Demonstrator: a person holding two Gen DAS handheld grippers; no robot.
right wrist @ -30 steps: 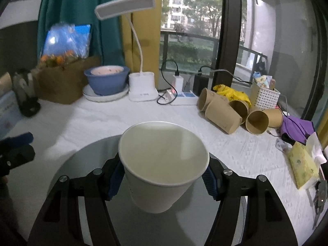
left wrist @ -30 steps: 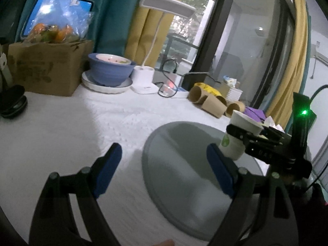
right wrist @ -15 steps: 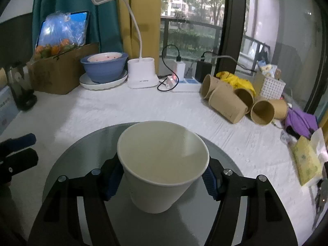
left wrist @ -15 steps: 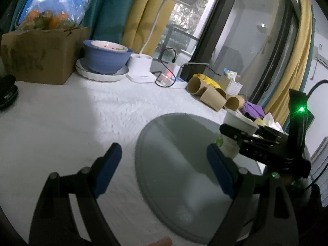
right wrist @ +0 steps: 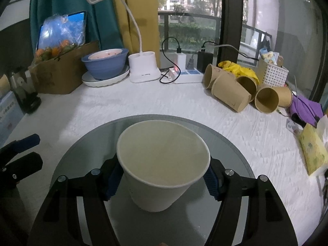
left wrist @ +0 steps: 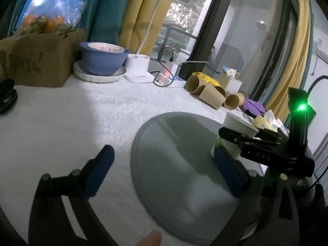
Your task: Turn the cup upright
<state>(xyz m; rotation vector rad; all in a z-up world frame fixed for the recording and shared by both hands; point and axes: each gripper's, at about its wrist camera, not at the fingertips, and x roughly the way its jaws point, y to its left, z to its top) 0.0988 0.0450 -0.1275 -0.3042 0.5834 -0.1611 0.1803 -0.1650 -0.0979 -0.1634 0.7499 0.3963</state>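
White letters reading "DAS" show on the black body of the right gripper (left wrist: pixel 256 143) at the right of the left wrist view; the dark scrawl on the brown cardboard box (left wrist: pixel 39 59) at upper left and the print on the blue-and-white package (right wrist: pixel 8 110) at the left edge of the right wrist view are too blurred to read.

In the right wrist view the white paper cup (right wrist: pixel 163 167), mouth up, sits low in the centre of the frame, pinched by the right gripper (right wrist: pixel 162 177): one blue pad (right wrist: pixel 111 181) presses its left wall and the other its right wall, just under the rim. The cup stands upright over the round grey glass plate (right wrist: pixel 229 143); whether its base touches the plate cannot be told. In the left wrist view the same cup (left wrist: pixel 237 129) appears at middle right, with a green mark on its side, over the plate's right part.

The left gripper (left wrist: pixel 164 170) is spread wide and holds nothing, one blue pad over the white textured tablecloth (left wrist: pixel 82 110) and the other over the plate.

Compared with half a second ago, the cup sits in the same pinch, still upright, and the left gripper's fingers are as wide as before. A cluster of brown paper cups (right wrist: pixel 242 92) lies on its side at the upper right.
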